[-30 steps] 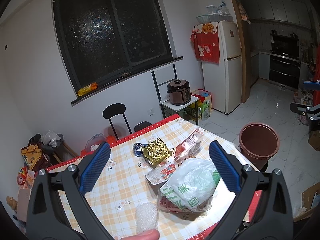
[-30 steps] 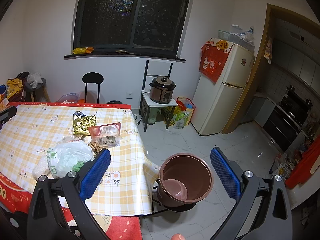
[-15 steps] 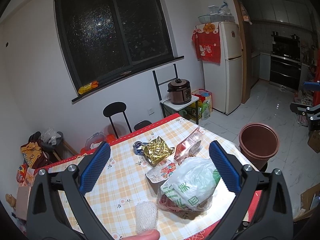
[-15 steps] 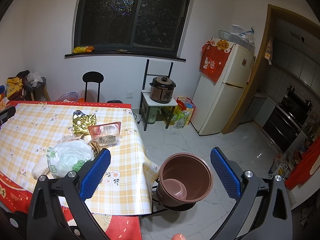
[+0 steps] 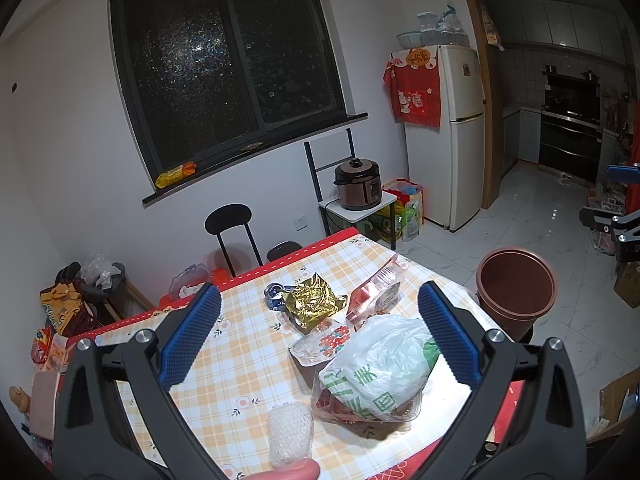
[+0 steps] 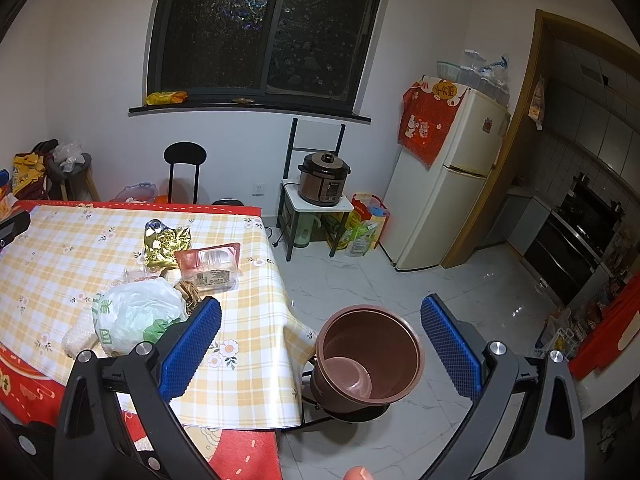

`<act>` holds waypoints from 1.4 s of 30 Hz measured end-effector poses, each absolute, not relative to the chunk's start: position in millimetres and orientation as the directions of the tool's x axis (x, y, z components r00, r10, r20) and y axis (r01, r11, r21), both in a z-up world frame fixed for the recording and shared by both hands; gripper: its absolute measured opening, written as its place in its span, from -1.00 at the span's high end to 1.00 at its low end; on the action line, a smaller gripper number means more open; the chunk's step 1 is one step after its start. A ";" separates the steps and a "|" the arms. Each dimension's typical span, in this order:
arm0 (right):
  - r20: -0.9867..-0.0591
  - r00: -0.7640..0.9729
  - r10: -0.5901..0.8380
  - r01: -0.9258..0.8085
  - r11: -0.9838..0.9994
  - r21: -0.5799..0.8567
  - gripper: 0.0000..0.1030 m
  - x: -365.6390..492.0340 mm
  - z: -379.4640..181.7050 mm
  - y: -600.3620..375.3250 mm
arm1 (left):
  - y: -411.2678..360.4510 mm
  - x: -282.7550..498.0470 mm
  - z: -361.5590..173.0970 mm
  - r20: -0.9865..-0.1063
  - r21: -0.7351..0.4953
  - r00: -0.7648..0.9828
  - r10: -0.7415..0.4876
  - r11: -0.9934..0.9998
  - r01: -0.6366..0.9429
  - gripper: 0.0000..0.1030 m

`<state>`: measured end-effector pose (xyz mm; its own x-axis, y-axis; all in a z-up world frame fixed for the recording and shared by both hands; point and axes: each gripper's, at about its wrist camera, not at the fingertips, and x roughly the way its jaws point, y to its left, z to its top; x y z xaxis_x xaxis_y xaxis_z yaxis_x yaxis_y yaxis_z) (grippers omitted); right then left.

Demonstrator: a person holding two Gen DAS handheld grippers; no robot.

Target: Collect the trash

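Nothing collected yet, judging by the frames: the brown bin (image 6: 370, 360) beside the tabletop (image 6: 248, 320) corner looks empty, only its bare bottom is seen. No trash is held.

Left tongs (image 5: 318, 334): released, jaws spread wide, hovering above the trash pile. Right tongs (image 6: 320, 346): released, jaws wide, held over the bin, nothing between them.

All trash is seen on the tabletop, placed relative to the bin:
- white plastic bag with green print (image 5: 380, 364) on a clear clamshell tray (image 5: 400, 410), nearest the bin
- clear red-trimmed package (image 5: 374, 290) behind the bag
- flower-print wrapper (image 5: 320, 344), touching the bag on the side away from the bin
- crumpled gold foil (image 5: 312, 304), further from the bin
- blue crushed can (image 5: 274, 292), just beside the foil, furthest off
- bubble-wrap roll (image 5: 290, 436), at the near edge, well apart from the bin

Left to do, as a judgement: all 7 items to be picked and dropped in the bin. The bag and tray are best placed for a first grab.
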<state>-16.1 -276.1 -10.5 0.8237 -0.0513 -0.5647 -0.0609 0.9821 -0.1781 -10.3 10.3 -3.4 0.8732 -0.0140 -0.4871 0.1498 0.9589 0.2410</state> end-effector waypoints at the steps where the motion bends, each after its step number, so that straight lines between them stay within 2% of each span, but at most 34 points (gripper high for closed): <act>1: -0.564 0.824 -0.052 -0.061 0.982 -0.179 -0.91 -16.0 -10.7 -275.8 | 10.4 -10.3 -3.2 -0.487 0.241 0.873 -0.014 0.959 0.149 -0.89; 28: -0.589 0.807 -0.037 -0.062 0.987 -0.148 -0.91 -9.9 -23.6 -287.0 | 9.0 -11.5 -7.9 -0.490 0.212 0.871 -0.027 0.966 0.149 -0.89; 35: -0.594 0.805 -0.006 -0.055 0.995 -0.085 -0.91 -0.3 -49.0 -298.0 | 17.2 4.2 -21.9 -0.495 0.140 0.868 -0.041 0.982 0.126 -0.89; 39: -0.623 0.779 0.068 -0.067 0.997 0.025 -0.91 11.4 -77.6 -304.5 | 32.5 8.4 -39.7 -0.517 0.111 0.856 -0.011 0.991 0.080 -0.89; 42: -0.638 0.764 0.093 -0.099 0.995 0.026 -0.91 17.3 -99.9 -297.4 | 45.7 4.8 -56.0 -0.534 0.096 0.845 0.034 0.995 0.020 -0.89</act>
<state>17.3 -297.4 -99.9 0.7644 0.0930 -0.6379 -0.0993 0.9947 0.0261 4.8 45.7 -56.0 0.8449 0.0342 -0.5338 0.0202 0.9952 0.0958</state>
